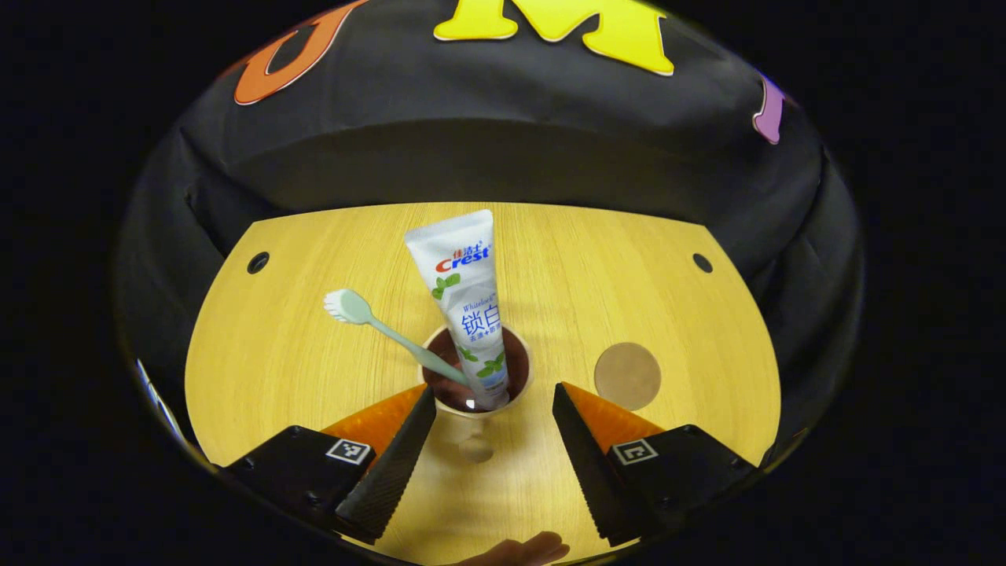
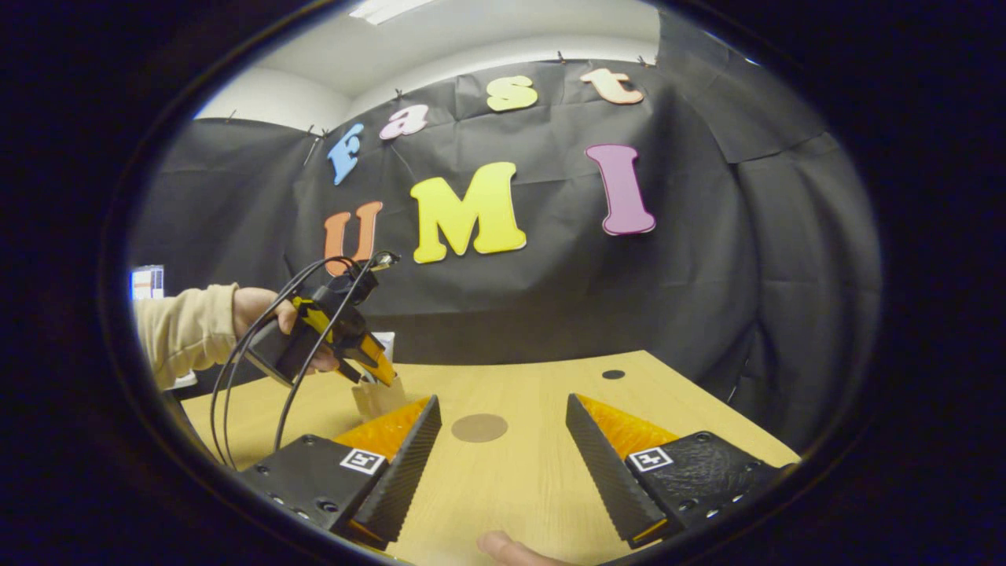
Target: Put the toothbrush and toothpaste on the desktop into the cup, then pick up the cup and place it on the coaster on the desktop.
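Left tongs (image 1: 493, 417) agape around cup (image 1: 477, 369) holding toothbrush (image 1: 389, 334), toothpaste (image 1: 469, 303); right tongs (image 2: 503, 428) agape, empty.

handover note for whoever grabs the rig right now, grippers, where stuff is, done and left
Left gripper: open, hanging over the cup, one finger on each side, not gripping.
Right gripper: open, empty, held back above the table.
Toothbrush and toothpaste both stand in the cup, leaning out over the rim.
Coaster lies bare on the table, to the right of the cup in the left gripper view.
Done: both items are in the cup.
Left: grip the cup, lift it, set it on the coaster.
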The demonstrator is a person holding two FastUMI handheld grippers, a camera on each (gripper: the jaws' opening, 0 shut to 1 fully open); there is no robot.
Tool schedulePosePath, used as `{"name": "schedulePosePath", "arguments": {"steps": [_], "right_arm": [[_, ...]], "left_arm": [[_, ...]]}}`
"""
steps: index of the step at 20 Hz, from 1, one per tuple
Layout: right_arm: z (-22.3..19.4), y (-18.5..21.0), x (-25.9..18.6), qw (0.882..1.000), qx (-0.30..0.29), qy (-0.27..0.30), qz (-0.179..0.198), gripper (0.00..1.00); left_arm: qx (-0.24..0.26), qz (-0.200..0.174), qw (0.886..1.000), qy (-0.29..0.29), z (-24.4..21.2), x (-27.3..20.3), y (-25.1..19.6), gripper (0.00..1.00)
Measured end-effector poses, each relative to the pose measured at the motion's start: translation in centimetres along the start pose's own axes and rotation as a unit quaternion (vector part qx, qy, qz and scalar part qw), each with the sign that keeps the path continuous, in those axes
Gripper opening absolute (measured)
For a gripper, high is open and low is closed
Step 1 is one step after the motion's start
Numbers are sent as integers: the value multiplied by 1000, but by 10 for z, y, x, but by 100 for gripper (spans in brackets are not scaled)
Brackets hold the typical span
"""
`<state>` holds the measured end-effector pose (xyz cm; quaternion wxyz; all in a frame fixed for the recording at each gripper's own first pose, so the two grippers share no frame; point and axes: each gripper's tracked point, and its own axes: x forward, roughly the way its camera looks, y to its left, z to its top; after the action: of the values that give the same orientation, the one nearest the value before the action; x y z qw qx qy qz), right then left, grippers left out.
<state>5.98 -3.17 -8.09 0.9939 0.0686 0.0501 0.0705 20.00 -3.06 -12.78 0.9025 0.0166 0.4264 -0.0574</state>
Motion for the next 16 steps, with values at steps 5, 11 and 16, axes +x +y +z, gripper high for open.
{"name": "schedulePosePath", "arguments": {"steps": [5, 11, 16], "right_arm": [[-12, 2, 7, 1000, 16, 7, 19, 96], [-30, 4, 18, 999, 31, 24, 30, 96], [-41, -2, 25, 998, 38, 36, 27, 96]], "left_arm": [[14, 24, 998, 51, -11, 0, 6, 93], [-6, 28, 995, 99, -35, 31, 8, 87], [-8, 28, 993, 111, -43, 36, 8, 75]]}}
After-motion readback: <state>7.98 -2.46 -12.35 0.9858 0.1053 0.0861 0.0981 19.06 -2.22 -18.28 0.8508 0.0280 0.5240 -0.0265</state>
